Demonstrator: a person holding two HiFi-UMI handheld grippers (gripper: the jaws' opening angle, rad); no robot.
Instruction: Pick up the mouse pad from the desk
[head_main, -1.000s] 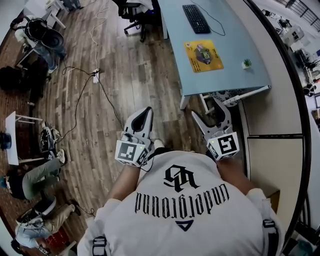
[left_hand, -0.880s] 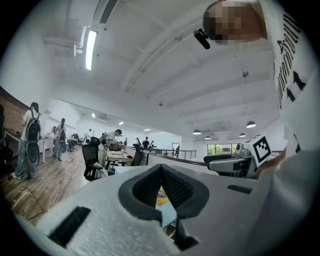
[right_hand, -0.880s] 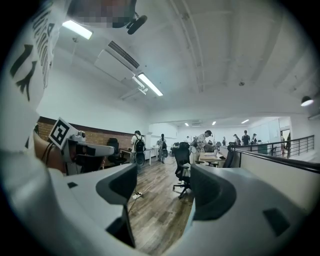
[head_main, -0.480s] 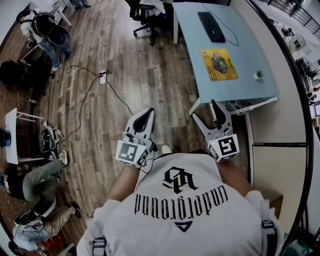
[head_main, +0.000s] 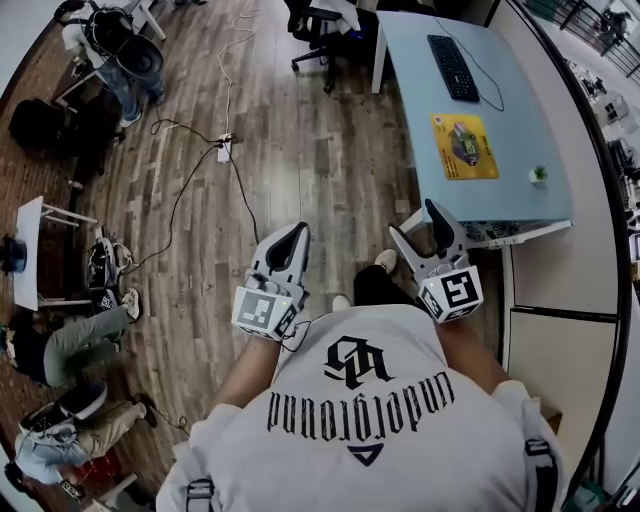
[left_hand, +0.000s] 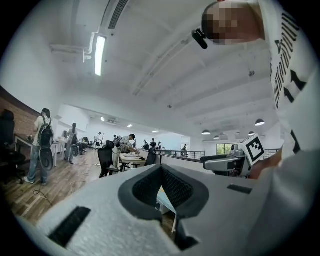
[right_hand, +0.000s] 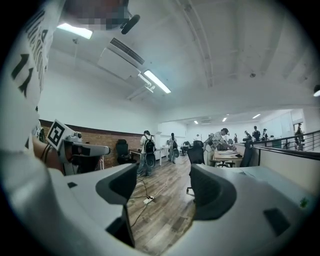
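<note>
I read the left claw (head_main: 297, 233) (left_hand: 160, 166) as clenched: jaw tips meet, nothing between them. The right claw (head_main: 416, 221) (right_hand: 162, 186) is released, jaws well apart, with only floor showing through the gap. Both point level ahead of the person's chest and touch nothing.

The mouse pad (head_main: 482, 166), yellow, lies flat on the desk (head_main: 415, 120), far and to the right, well apart from both claws. A mouse (head_main: 465, 143) sits on the pad. The keyboard (head_main: 453, 68) is farther along the desk and a small plant (head_main: 539, 174) is right of the pad. A power strip (head_main: 224, 150) with its cable lies on the floor, far left. The pad's print is too small to read.
</note>
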